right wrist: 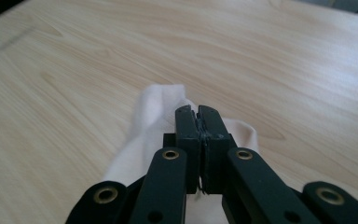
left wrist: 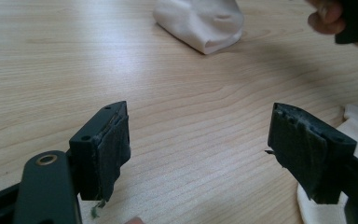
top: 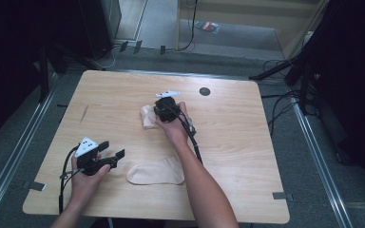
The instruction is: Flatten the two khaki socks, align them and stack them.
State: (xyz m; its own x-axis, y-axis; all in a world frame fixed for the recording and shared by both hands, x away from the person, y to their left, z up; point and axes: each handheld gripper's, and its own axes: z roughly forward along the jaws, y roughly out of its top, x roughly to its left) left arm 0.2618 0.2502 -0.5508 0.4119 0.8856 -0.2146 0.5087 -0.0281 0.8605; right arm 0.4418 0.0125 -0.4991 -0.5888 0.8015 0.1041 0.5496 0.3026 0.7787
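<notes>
Pinched the far sock (top: 148, 115) in the right hand-held gripper (right wrist: 198, 116), jaws together, seemingly on thin fabric. Kept the left hand-held gripper (top: 115, 153) apart, ready beside the near sock (top: 156, 172) on the tabletop (top: 237, 142).

From my seat the counter (top: 247, 156) gives plenty of room: its whole right half is bare wood, and so is the far left corner. In the middle my right gripper (top: 164, 105) sits against the bunched sock (top: 148, 115), so that spot is blocked. Near the front edge the flat sock (top: 156, 172) lies just beside my left gripper (top: 114, 151), whose jaws stand wide with only bare wood between them. Between the two socks runs an open strip. A small dark disc (top: 204, 91) marks the far edge.
</notes>
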